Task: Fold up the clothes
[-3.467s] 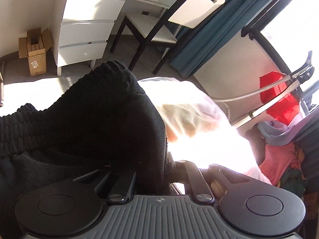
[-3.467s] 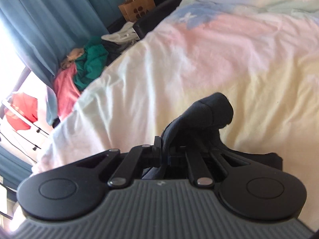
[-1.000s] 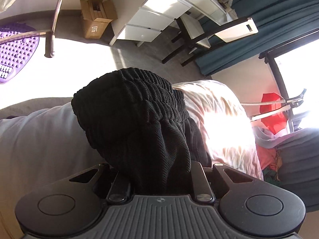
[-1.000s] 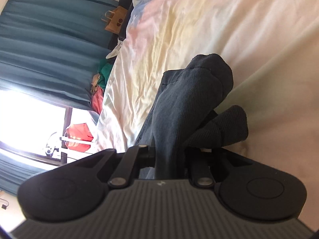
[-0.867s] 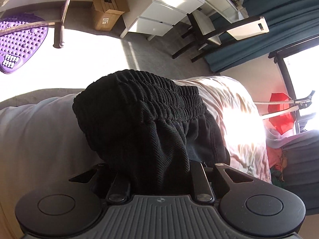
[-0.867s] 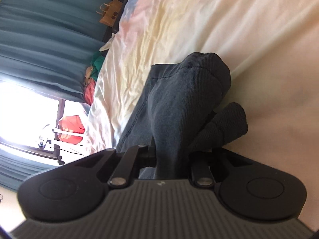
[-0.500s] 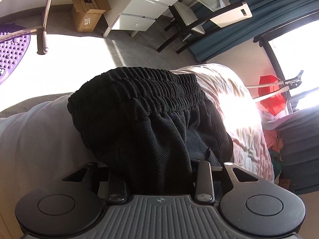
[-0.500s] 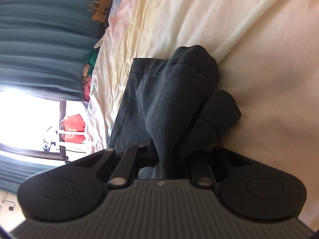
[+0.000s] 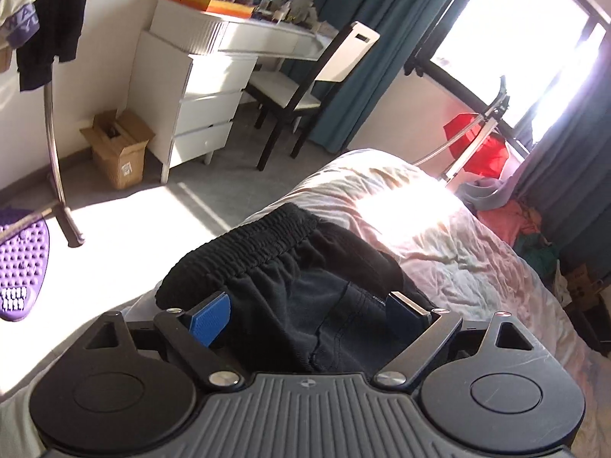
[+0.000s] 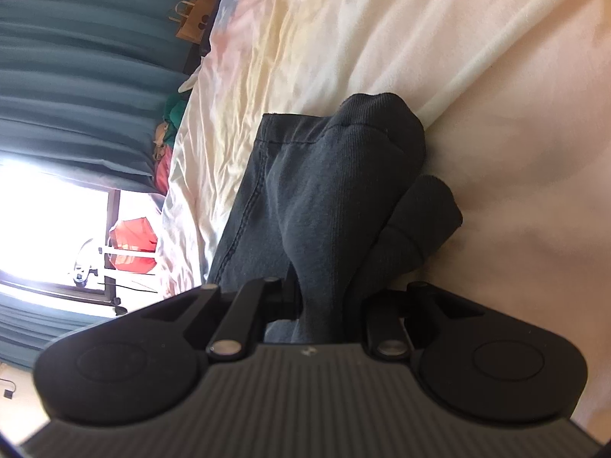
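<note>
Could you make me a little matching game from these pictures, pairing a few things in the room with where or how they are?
Things:
1. left gripper
2. right gripper
3. cardboard box
4. brown paper bag

States or places:
A. shut on the black shorts
B. on the floor beside the white drawers
C. open, blue pads apart
D. by the teal curtain at the bed's far end

Pairs: 1-C, 2-A, 3-B, 4-D

Black ribbed shorts with a gathered elastic waistband lie bunched on the bed, waistband at its foot edge; one hem end stands pinched upright.
</note>
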A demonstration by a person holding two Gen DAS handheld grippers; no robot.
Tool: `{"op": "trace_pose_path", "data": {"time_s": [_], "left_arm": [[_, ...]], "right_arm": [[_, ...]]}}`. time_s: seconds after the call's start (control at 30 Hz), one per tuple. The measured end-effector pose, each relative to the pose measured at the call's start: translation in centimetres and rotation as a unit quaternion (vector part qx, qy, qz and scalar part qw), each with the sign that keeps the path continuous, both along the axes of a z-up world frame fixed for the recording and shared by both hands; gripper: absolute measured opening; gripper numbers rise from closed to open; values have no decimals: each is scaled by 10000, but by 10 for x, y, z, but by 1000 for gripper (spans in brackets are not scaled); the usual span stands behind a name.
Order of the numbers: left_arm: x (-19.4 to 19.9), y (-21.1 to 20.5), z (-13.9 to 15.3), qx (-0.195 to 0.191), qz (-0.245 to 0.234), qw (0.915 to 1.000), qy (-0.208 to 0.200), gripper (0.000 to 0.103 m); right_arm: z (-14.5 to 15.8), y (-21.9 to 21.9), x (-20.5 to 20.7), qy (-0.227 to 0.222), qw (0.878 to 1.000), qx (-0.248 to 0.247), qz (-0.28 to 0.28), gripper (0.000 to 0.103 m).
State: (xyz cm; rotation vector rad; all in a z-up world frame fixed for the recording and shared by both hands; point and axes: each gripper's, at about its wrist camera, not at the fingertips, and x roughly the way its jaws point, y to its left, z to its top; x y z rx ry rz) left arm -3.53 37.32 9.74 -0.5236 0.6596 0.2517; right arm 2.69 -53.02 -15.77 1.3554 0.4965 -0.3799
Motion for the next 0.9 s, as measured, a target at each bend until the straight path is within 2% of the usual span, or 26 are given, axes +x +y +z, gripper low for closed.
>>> {"op": "trace_pose_path", "data": {"time_s": [0.03,0.17,0.27,0.33,0.4,0.47,0.63,0.8,0.9], "left_arm": [[4,-15,6,141,-109,9998,-111,101],[22,-83,15,571,-585,9952,-538,102],[38,-135,14,662,-945,9896,-860,102],[58,-175,4,667,-1148,9869,-920,103],[77,-209,-10,815,-1374,9831,-891,103],[94,-243,-26,1139,-1528,9780,-848,103],[129,-309,-74,1648,-1758,9686,-613,102],[144,-331,-121,1908,-1944,9615,-361,101],[149,-337,-147,2230,-2079,9522,-208,101]], "right_arm": [[1,0,0,3,10000,-35,-5,16],[13,3,0,-42,9995,-295,-92,16],[18,4,-2,-161,9991,-344,-212,15],[19,4,-2,-160,9989,-380,-206,15],[18,3,-4,-178,9990,-361,-198,15],[17,2,-5,-193,9990,-342,-191,15],[20,4,-2,-178,9985,-494,-124,15],[16,3,-1,-212,9989,-399,-129,16],[16,3,1,-175,9987,-466,-89,17]]}}
